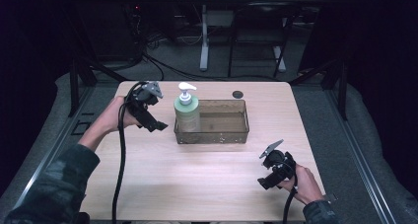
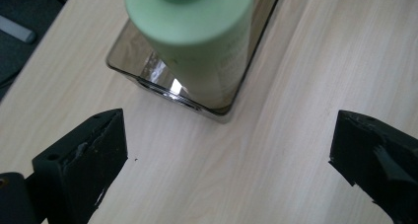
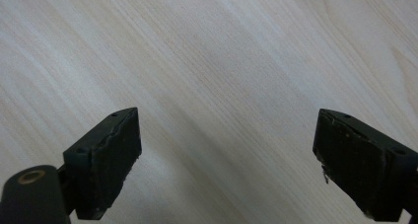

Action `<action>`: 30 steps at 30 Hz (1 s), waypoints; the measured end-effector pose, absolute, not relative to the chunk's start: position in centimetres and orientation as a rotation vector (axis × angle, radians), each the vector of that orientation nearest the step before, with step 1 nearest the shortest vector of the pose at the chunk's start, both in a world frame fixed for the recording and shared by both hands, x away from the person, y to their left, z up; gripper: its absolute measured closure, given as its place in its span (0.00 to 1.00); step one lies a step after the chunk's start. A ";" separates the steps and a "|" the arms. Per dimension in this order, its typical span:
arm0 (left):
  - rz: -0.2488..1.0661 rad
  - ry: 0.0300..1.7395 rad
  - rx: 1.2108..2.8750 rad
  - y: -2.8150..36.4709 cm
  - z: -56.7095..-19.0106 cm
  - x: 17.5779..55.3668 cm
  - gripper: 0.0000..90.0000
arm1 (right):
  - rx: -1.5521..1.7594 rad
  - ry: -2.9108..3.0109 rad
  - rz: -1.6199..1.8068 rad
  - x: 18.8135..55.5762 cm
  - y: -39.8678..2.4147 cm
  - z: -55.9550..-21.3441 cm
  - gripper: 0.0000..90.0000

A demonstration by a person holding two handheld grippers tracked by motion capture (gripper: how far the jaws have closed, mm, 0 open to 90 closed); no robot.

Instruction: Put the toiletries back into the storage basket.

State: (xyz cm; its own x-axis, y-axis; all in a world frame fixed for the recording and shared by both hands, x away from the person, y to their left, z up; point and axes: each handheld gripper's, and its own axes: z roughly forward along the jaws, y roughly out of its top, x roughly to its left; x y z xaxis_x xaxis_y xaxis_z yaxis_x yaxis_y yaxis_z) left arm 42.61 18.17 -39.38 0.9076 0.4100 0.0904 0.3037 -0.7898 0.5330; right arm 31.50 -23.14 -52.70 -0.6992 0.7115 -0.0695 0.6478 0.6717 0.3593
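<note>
Pale wood table (image 1: 197, 174) in a dark room — both claws wide, left claw (image 1: 158, 127) beside the soap bottle (image 1: 187, 110).

Right gripper (image 3: 226, 160) fingers spread over bare table (image 3: 222, 61).

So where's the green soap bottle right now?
In the high view the pale green pump soap bottle stands upright in the left end of the clear brownish plastic tray, mid-table, just right of the left tongs, which are open and not touching it.

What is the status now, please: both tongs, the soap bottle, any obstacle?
Left tongs open, beside soap bottle. Right tongs open, over bare table. Bottle upright in tray. Nothing between.
</note>
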 end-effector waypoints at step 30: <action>0.245 0.795 2.437 22.2 -50.1 36.5 0.00 | 1.089 2.659 0.459 31.6 -23.4 -52.7 0.11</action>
